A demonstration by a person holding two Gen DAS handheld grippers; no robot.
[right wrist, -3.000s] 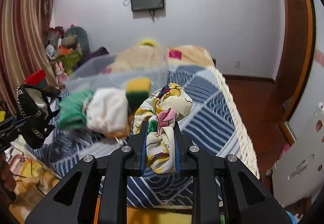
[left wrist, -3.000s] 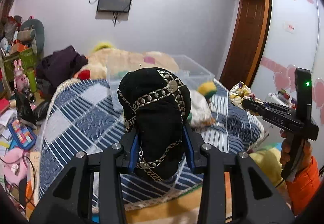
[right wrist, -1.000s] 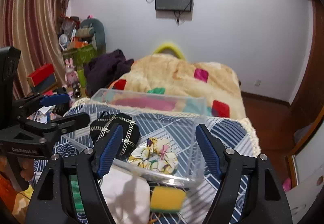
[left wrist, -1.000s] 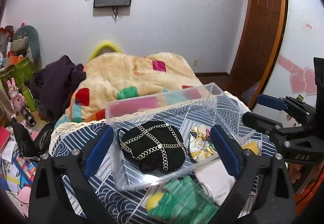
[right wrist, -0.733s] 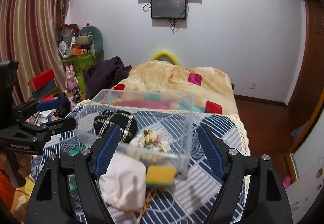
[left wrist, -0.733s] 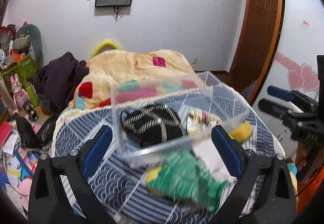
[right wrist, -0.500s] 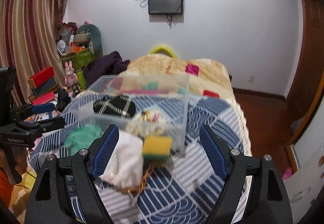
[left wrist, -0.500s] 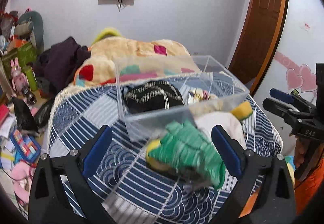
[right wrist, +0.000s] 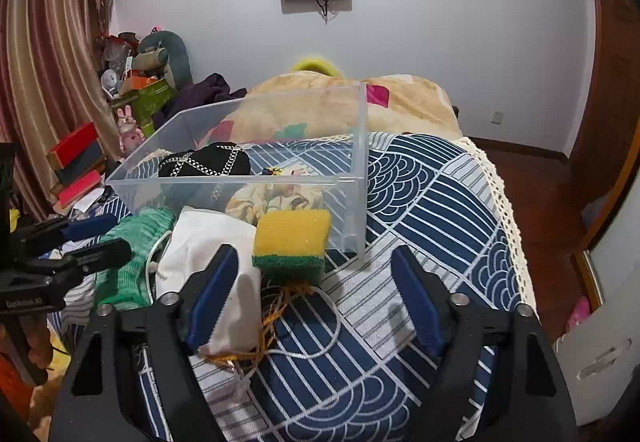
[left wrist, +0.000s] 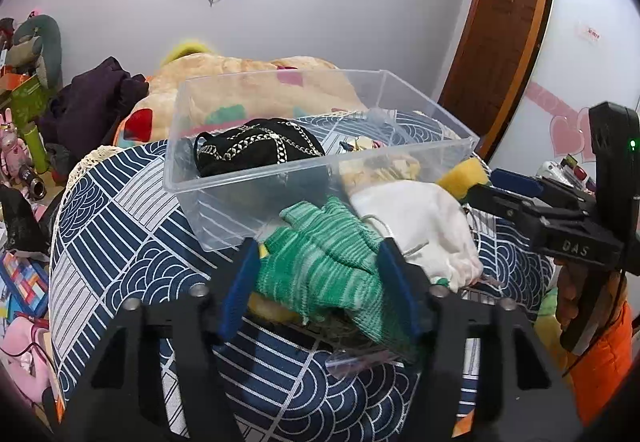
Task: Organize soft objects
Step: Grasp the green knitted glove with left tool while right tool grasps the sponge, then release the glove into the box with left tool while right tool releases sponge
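The left gripper (left wrist: 316, 278) is straddling the green knit (left wrist: 320, 266) with jaws spread, not pinching it; the right gripper (right wrist: 312, 294) is gaping wide below the sponge (right wrist: 292, 238); the white pouch (right wrist: 204, 238) is lying at the sponge's 9 o'clock; the bin (right wrist: 352, 198) at 12 o'clock is holding the black cap (right wrist: 208, 162) and scrunchie (right wrist: 276, 198).

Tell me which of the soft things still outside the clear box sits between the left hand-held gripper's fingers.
The green knitted cloth. The left hand-held gripper straddles it, open; the white pouch and yellow sponge lie to its right.
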